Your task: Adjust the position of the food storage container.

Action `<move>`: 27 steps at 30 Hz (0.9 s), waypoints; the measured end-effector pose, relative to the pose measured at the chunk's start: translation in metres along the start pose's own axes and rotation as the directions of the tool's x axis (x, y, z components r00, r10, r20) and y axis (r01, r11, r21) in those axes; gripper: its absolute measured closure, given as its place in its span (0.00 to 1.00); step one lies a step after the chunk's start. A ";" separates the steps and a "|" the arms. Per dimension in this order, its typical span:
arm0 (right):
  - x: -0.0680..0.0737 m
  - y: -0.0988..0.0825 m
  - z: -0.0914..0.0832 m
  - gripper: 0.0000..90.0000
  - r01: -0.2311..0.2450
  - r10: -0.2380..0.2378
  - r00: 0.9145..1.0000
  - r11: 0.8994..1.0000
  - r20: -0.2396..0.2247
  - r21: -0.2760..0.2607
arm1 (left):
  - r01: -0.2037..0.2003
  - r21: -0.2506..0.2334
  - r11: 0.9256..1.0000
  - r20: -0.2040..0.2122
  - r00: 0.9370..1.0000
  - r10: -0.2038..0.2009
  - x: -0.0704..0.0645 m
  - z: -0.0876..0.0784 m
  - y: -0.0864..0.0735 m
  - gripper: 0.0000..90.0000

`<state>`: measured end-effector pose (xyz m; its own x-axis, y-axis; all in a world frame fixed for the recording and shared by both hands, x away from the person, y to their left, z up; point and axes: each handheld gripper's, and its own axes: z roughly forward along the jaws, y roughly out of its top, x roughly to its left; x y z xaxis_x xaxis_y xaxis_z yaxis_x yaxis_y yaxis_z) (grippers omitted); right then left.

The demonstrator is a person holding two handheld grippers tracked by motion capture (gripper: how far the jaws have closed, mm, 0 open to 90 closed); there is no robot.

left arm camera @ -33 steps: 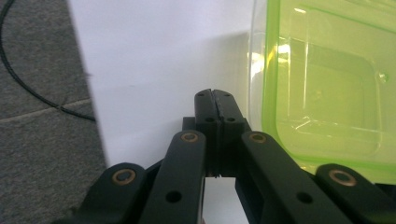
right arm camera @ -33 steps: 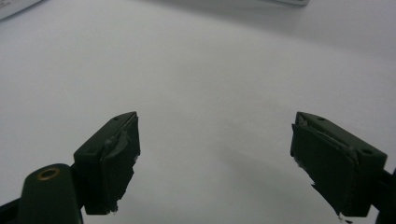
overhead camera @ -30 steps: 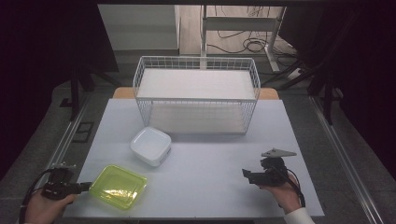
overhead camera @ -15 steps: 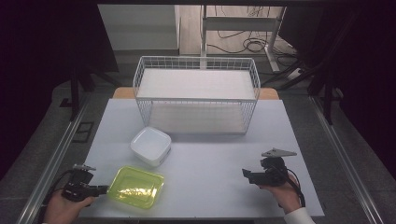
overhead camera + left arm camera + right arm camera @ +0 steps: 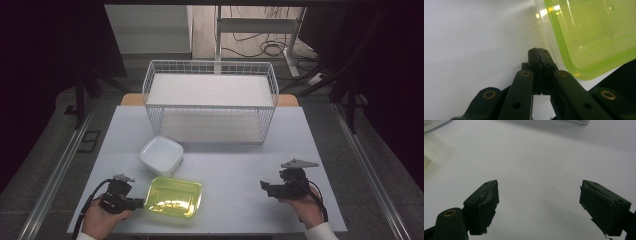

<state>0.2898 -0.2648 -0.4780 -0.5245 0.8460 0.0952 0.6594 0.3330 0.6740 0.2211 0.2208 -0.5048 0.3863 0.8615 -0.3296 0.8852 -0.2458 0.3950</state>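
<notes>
So going left to right across the table (image 5: 235, 165): the left gripper (image 5: 138, 203) sits at the near left corner, held low in the person's left hand (image 5: 100, 222). Its jaws are pressed fully together with nothing between them, you can see the two black pads meeting flat in the left gripper view (image 5: 539, 58). The tips are right up against the left edge of the yellow-green container (image 5: 173, 196), which lies flat on the table at the near side, left of centre. From the left gripper view the container (image 5: 594, 37) is just beside the closed tips, on their right; I can't tell for sure whether they actually touch it.

Just beyond that container, a bit farther back, is a white square container (image 5: 161, 155), close to it but apart. Farther still, the white wire basket (image 5: 210, 102) stands along the far side of the table.

Over at the near right, the right gripper (image 5: 264, 185) rests in the right hand (image 5: 307, 207), well apart from everything. Its jaws stand wide open with only bare table between them (image 5: 539, 205).
</notes>
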 end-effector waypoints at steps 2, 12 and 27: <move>0.000 0.000 0.000 0.18 0.000 0.000 1.000 1.000 0.000 0.000 | -0.019 0.003 1.000 0.011 1.000 0.019 -0.006 0.004 0.004 0.99; -0.001 0.000 0.000 0.18 0.001 -0.001 1.000 1.000 0.003 0.001 | -0.064 0.014 0.998 0.071 0.996 0.062 -0.026 0.019 0.018 0.99; -0.001 0.000 0.000 0.17 -0.002 0.002 1.000 1.000 0.004 0.006 | -0.137 0.031 0.990 0.099 0.986 0.133 -0.044 0.034 0.035 0.99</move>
<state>0.2903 -0.2657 -0.4785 -0.5214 0.8482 0.0935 0.6634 0.3341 0.6695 0.2437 0.1591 -0.5054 0.5243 0.7728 -0.3575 0.8316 -0.3746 0.4100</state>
